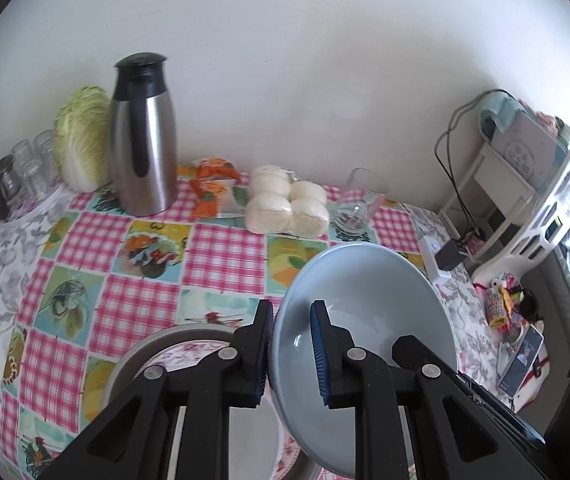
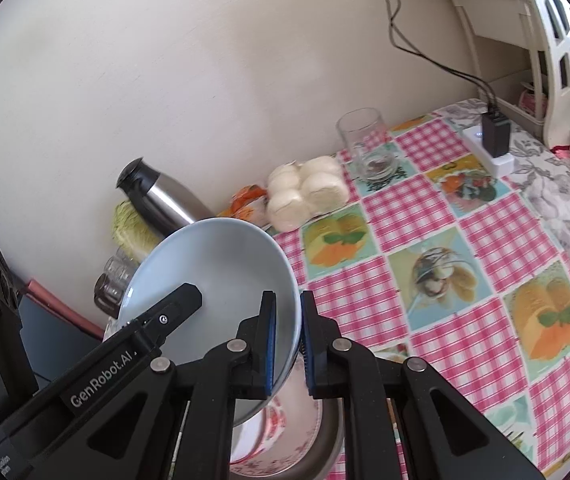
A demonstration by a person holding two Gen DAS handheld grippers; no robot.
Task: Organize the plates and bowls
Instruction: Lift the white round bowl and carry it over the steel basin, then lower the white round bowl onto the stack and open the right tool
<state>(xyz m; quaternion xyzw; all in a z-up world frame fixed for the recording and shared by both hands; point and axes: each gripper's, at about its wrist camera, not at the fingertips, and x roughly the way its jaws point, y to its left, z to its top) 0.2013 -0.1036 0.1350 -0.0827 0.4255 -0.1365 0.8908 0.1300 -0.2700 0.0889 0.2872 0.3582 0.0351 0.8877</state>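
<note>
Step in hand: both grippers are on one pale blue bowl (image 1: pixel 365 320), carried tilted above the stack of dishes. This looks like the moment just ahead of setting it down.

Blue bowl: off the table, mouth tipped toward the cameras, hanging directly over the floral plate (image 1: pixel 189 354), which sits in a metal basin (image 1: pixel 125 368). Whether the bowl's lower edge touches the plate, I can't tell.

Left gripper (image 1: pixel 291 354): narrow, pads clamped across the bowl's left rim, one finger outside the wall, one inside. It reaches in from below and left of the bowl, fingers pointing up and away.

Right gripper (image 2: pixel 287 344): also narrow and pinching, this time on the bowl's opposite rim, the blue pads squeezing the thin wall between them. It comes in from the bowl's right side, and the left tool's black arm crosses the bowl's inside in this view.

Next move, my call: level the bowl, lower it centred on the floral plate, then ease both sets of jaws apart together so it doesn't rock.

Watch out: a thin rim held at two points can slip or twist if one side lets go first.

Beyond the bowl: steel flask (image 1: pixel 143 136), cabbage (image 1: pixel 81 140), wrapped buns (image 1: pixel 285 204) and a drinking glass (image 1: pixel 361 204) along the wall, all well apart from it on the checked tablecloth (image 1: pixel 221 248).
</note>
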